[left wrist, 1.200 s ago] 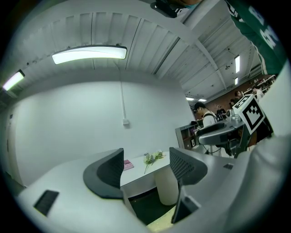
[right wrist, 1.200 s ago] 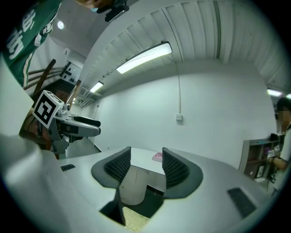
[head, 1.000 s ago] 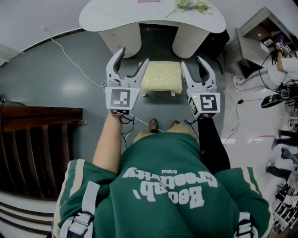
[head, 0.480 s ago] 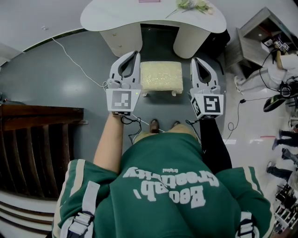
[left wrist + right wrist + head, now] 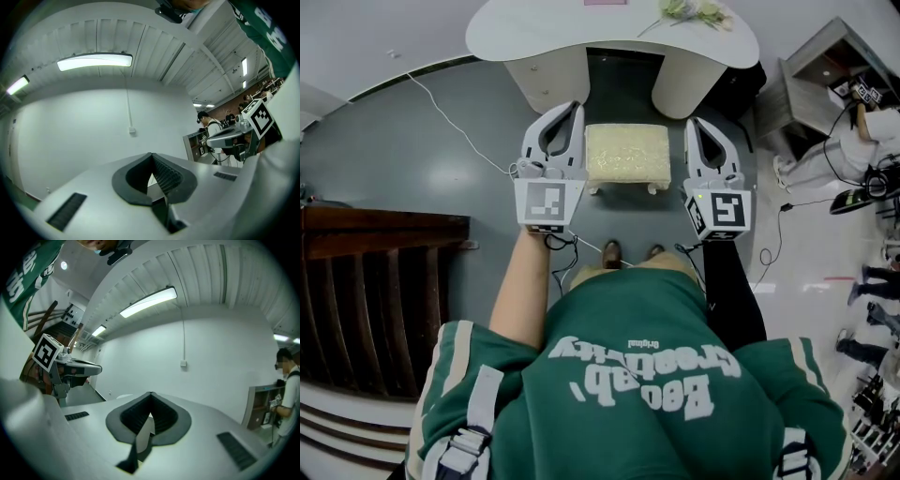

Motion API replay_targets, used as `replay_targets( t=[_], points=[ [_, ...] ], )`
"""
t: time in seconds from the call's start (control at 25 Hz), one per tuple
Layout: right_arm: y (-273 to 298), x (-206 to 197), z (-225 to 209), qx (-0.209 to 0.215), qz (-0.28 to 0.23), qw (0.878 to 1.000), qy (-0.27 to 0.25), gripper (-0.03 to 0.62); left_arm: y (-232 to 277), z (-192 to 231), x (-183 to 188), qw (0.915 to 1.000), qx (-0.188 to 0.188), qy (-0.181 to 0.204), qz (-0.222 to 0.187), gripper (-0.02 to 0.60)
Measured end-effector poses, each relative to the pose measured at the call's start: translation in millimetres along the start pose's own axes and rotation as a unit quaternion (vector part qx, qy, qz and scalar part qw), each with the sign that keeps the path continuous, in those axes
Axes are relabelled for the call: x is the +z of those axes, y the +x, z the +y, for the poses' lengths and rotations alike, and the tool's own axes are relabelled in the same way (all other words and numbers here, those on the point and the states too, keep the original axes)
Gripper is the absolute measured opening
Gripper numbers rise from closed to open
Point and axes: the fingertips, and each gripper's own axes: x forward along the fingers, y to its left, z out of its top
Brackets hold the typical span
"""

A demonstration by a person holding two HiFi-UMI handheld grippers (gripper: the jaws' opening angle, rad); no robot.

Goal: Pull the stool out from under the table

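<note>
Fingertips of the left gripper (image 5: 572, 109) and right gripper (image 5: 694, 123) now meet, pinching nothing, where a second ago both gaped wide. The stool (image 5: 625, 153) sits unmoved at upper centre of the head view, flanked by both grippers, just below the table (image 5: 534, 33).

Bright, even light from ceiling tubes (image 5: 95, 61); strong fisheye bending, dark vignetted corners, soft floor (image 5: 441, 180) glare.

Cream cushioned stool (image 5: 625, 154) upright before table (image 5: 609, 37).
</note>
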Motion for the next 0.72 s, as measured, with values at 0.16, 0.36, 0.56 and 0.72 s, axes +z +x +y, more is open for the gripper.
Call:
replay_targets(
  t=[0.16, 0.36, 0.56, 0.72],
  points=[
    [0.8, 1.6, -0.7, -0.001, 0.0, 1.0, -0.004, 0.006, 1.6, 0.3, 3.0, 1.0, 0.001, -0.006, -0.002, 0.015],
    [2.2, 3.3, -0.1, -0.002, -0.001, 1.0, -0.007, 0.006, 0.9, 1.5, 0.0, 1.0, 0.002, 0.0, 0.002, 0.015],
    [1.8, 3.0, -0.5, -0.001, -0.002, 1.0, -0.008, 0.006, 1.0, 1.1, -1.4, 1.0, 0.002, -0.001, 0.002, 0.015],
    [1.9, 3.3, -3.4, -0.001, -0.004, 1.0, -0.008, 0.006, 2.5, -0.3, 0.4, 1.0, 0.001, 0.003, 0.001, 0.015]
  ],
)
